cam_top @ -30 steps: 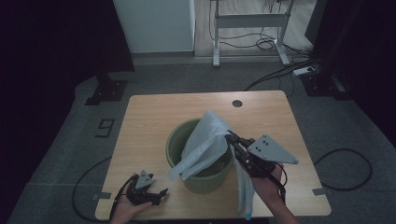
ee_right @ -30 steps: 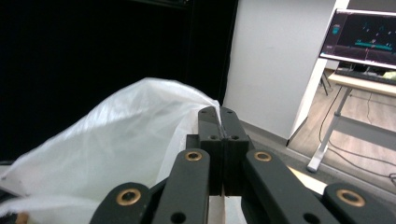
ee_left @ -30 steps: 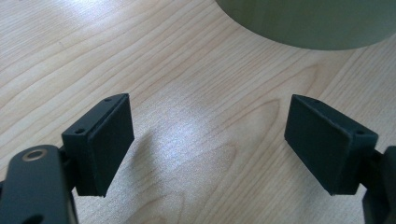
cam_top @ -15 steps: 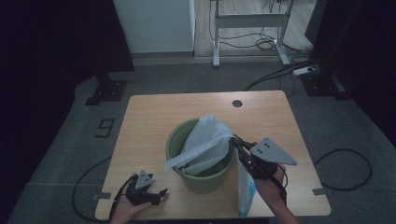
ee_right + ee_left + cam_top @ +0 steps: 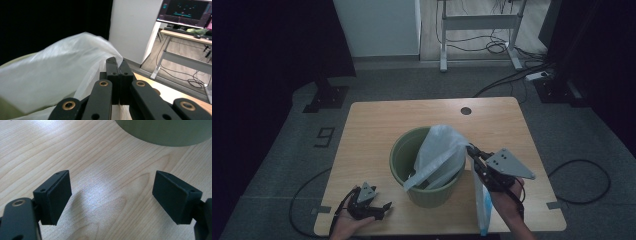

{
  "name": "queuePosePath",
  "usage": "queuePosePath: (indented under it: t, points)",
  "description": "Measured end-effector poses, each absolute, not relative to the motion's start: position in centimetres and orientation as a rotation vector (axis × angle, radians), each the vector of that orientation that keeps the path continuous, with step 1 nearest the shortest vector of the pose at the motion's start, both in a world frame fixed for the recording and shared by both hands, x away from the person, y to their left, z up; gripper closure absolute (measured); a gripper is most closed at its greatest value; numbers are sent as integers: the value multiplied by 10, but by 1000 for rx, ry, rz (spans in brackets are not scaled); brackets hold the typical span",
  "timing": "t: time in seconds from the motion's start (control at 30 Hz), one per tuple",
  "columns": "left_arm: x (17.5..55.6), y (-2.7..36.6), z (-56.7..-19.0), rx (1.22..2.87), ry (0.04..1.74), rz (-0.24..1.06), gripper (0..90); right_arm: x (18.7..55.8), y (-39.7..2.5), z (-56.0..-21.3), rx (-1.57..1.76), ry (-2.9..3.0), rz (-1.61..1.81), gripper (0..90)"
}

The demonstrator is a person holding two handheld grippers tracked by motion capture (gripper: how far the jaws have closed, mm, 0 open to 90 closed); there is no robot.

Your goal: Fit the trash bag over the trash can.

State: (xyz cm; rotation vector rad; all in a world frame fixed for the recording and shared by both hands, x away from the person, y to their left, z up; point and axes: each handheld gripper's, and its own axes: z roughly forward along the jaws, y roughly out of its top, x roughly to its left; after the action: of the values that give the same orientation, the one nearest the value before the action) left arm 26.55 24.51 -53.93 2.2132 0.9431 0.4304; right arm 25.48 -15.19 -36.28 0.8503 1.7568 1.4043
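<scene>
**Lining the bin: one thin pinch holds everything**

Gripping the translucent plastic bag (image 5: 439, 152) by its edge, the right tongs (image 5: 472, 150) are clamped shut on the film at the right rim of the green bin (image 5: 404, 160); the right gripper view shows the two black jaws pressed together with film (image 5: 62, 72) bunched beside them. The bag drapes across the bin's mouth, partly down inside, while a loose length hangs outside past the front edge of the counter (image 5: 377, 117).

The left tongs (image 5: 379, 207) rest low near the counter's front left corner, jaws spread wide with nothing between them (image 5: 110, 195), well apart from the bin.

The likeliest trouble is the film sliding out of that single pinch, since slick plastic gives little purchase. Pulling sideways could also drag or tip the light bin, as nothing steadies it. With only one edge held, the bag's mouth may collapse inward rather than spread over the rim, and a hard tug risks tearing.
</scene>
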Motion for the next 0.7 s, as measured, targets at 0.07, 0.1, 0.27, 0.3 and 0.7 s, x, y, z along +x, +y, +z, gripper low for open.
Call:
queuePosePath:
  t: [0.07, 0.1, 0.27, 0.3, 0.7]
  points:
    - [265, 246, -539, 2211, 943, 431, 153, 255, -145, -365, 835, 1776, 1401, 888]
    - [265, 246, -539, 2211, 943, 430, 153, 255, -140, -367, 826, 1789, 1401, 888]
    - [265, 247, -539, 2210, 945, 433, 153, 255, -128, -373, 799, 1830, 1394, 888]
    - [265, 247, -539, 2210, 944, 433, 153, 256, -127, -376, 804, 1839, 1397, 888]
    - [263, 245, -536, 2203, 936, 452, 156, 250, -132, -393, 835, 1885, 1434, 888]
